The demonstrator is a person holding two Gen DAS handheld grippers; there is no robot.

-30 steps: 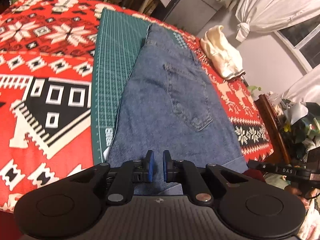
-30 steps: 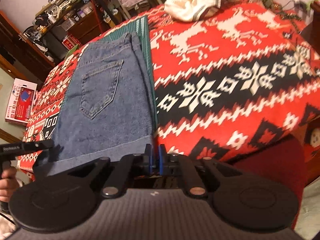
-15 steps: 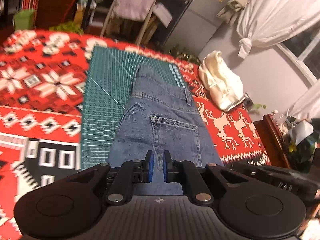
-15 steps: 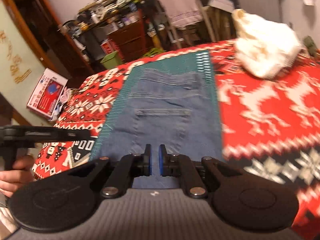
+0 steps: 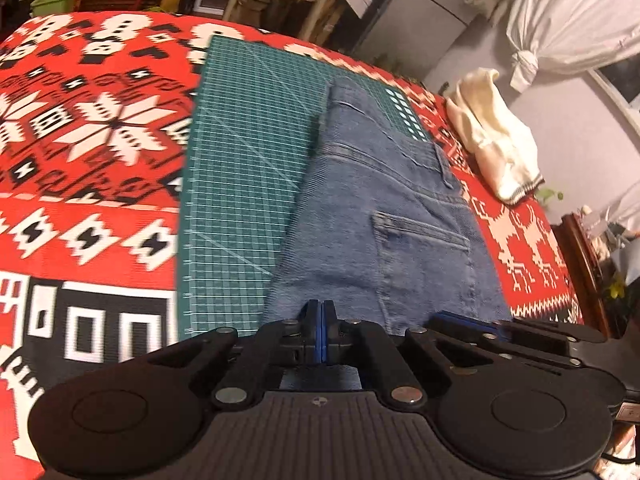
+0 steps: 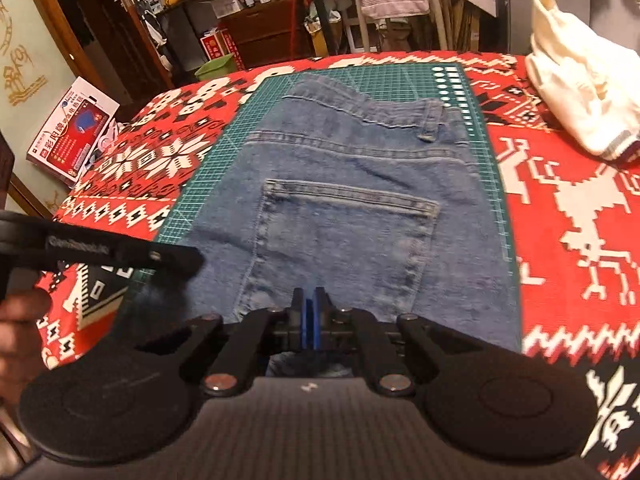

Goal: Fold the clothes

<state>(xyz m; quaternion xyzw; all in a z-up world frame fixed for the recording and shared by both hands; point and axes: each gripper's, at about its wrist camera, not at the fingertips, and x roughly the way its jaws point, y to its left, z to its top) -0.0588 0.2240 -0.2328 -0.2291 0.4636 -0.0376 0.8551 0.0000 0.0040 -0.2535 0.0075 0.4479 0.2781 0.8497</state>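
Jeans (image 6: 360, 208) lie on the green cutting mat (image 5: 248, 184), back pocket up, blue denim doubled lengthwise. Your left gripper (image 5: 321, 336) and right gripper (image 6: 309, 322) each have fingers pinched together on the near hem, side by side, probably to carry that end toward the far waistband.

1. From the left wrist we look forward over our left gripper (image 5: 321, 334), low and close, along the jeans (image 5: 384, 240).
2. From the right wrist we face the same way over our right gripper (image 6: 309, 324).
3. Both views share the jeans, green mat (image 5: 248, 184) and cream garment (image 5: 492, 140).
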